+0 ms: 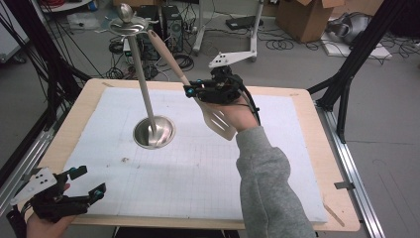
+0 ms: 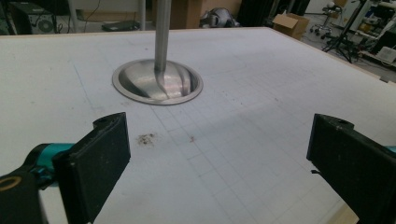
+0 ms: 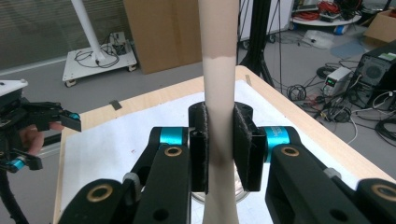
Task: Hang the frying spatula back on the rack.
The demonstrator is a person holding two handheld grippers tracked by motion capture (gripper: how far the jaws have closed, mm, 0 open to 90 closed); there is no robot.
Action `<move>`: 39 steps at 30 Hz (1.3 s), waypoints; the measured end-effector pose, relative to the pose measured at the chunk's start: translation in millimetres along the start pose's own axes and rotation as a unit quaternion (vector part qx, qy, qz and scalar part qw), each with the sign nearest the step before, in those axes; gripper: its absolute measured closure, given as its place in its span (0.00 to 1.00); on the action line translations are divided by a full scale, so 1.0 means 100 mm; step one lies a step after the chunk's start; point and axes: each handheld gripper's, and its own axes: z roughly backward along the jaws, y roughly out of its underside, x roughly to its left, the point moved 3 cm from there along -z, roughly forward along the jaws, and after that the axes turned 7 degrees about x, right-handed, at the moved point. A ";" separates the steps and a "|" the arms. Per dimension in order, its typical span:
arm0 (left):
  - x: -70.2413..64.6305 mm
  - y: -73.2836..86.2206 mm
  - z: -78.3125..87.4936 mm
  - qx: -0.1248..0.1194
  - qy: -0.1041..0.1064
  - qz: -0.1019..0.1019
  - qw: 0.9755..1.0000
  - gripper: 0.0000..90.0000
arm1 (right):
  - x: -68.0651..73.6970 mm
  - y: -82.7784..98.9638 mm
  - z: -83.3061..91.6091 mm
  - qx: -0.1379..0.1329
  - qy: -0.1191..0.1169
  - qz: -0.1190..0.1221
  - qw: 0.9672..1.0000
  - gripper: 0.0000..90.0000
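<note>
Gripping the beige slotted plastic spatula [image 1: 198,94] aloft, the right gripper [image 1: 190,90] has lifted it, though hanging it on the tall steel stand [image 1: 143,84] remains, while the left gripper [image 1: 88,182] waits with jaws spread over the surface [image 1: 198,173].

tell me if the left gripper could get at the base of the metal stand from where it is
Probably yes. The left gripper has open, empty jaws, and only bare white mat lies between it and the stand's round base.

Metal stand [image 1: 147,94] w/ round base [image 1: 153,132] sits centre-left of high view on white grid mat [image 1: 198,168]. Cardboard box [image 1: 303,17] upper right, PC tower [image 1: 171,22] + cables top centre. Brown crumbs [image 2: 146,138] lower left, left gripper view.
</note>
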 end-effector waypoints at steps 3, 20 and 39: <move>0.00 0.00 0.00 0.000 0.000 0.001 1.000 0.07 | -0.01 0.00 -0.04 0.003 -0.002 0.000 1.000 0.87; 0.00 0.01 0.02 -0.002 -0.003 0.003 1.000 0.07 | 0.01 -0.03 -0.27 0.018 0.001 0.002 1.000 0.87; 0.00 0.01 -0.01 0.001 -0.001 0.000 1.000 0.07 | 0.03 -0.04 -0.53 0.031 0.001 0.000 1.000 0.87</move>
